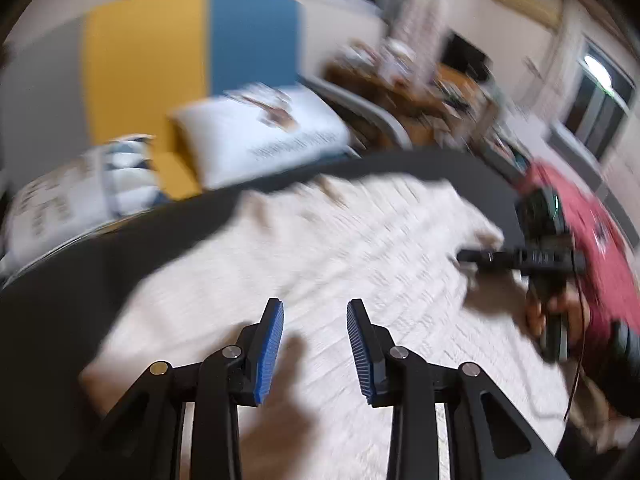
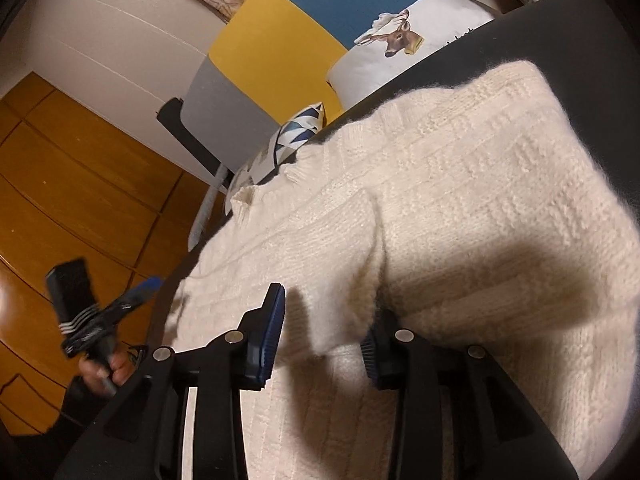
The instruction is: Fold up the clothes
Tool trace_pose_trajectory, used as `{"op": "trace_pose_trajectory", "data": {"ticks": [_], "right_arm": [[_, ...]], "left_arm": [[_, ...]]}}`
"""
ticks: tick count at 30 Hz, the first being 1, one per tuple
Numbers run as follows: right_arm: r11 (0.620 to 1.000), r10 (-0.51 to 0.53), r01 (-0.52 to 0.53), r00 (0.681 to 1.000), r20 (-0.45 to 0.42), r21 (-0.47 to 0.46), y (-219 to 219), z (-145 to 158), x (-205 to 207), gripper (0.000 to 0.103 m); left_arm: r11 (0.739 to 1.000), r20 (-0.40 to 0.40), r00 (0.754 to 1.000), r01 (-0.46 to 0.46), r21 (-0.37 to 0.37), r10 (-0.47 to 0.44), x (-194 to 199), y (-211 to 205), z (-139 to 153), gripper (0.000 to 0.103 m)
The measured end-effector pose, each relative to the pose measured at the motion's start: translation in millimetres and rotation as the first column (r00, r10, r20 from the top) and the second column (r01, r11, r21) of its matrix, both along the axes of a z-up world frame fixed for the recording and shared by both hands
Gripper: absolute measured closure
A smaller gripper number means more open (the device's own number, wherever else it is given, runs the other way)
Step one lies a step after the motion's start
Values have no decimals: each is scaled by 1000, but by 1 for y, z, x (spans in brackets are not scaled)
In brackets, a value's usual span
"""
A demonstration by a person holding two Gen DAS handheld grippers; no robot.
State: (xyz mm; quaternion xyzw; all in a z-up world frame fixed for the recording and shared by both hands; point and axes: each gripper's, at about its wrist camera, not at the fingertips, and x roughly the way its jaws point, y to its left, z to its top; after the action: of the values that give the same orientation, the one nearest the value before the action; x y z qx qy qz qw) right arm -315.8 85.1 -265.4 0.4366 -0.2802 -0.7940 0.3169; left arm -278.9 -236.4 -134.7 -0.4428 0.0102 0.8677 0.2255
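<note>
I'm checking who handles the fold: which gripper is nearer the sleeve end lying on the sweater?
Right. The right gripper is open with the sleeve end between its fingers. The left gripper, open and empty, hangs above the sweater, away from it.

Fuzzy cream knit sweater (image 2: 460, 184), matt dark tabletop (image 2: 592, 40), glossy wooden floor (image 2: 72, 208), ribbed blue pads (image 1: 270, 352)

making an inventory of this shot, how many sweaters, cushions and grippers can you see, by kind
sweater: 1, cream knit, lying on the dark table
cushions: 2, one with a deer print, one with blue triangles
grippers: 2, the left gripper and the right gripper, both with jaws apart
total: 5
</note>
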Motion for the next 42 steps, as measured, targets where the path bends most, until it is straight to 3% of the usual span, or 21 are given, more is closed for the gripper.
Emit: {"op": "trace_pose_trajectory", "data": {"ticks": [5,8,12,15,17,18,21,22,24,27,29,33,39,42], "right_arm": [[998,12,-13,1000,-3,-60,8,-1,1,65],[996,14,-15,1000,-5,-89,9,-3,1,65],[991,15,-15,1000,-2,-134,10,-6,-1,65],[989,15,-15,1000,-1,-149,8,-6,-3,65],[991,19,-19,1000,-6,-129,8,-4,0,63],[993,23,-24,1000,-9,-116,8,-2,2,59],[998,58,-59,998,-38,-37,-9,8,3,41],[998,66,-65,996,-57,10,-15,12,5,39],[989,50,-37,995,-87,145,-28,21,10,47],[965,36,-3,992,-119,263,-40,34,13,80],[962,31,12,988,-152,272,-43,48,13,81],[955,21,38,981,-193,296,-40,67,4,81],[949,-26,46,997,-67,312,-33,26,-21,81],[968,-52,65,997,-60,241,-21,17,-17,83]], "left_arm": [[981,107,980,179,-74,-170,-24,38,-18,71],[968,137,970,217,-123,-200,-39,46,-24,71],[953,209,947,273,-129,-243,-49,49,-35,70],[948,198,946,286,-139,-256,-44,49,-34,72],[946,148,955,280,-165,-257,-34,50,-31,89],[946,121,959,274,-175,-256,-30,52,-30,97],[957,44,975,223,-187,-218,-14,50,-25,98],[963,23,979,201,-182,-200,-10,48,-24,98],[972,-13,986,159,-171,-164,-5,43,-20,98],[981,-80,990,98,-166,-113,2,40,-9,98],[984,-119,988,74,-162,-94,2,39,-1,98],[983,-125,990,39,-179,-62,-14,39,-2,98],[987,-37,999,6,-159,-12,-28,33,-35,93],[995,-5,997,-75,-58,75,-30,15,-35,83]]}}
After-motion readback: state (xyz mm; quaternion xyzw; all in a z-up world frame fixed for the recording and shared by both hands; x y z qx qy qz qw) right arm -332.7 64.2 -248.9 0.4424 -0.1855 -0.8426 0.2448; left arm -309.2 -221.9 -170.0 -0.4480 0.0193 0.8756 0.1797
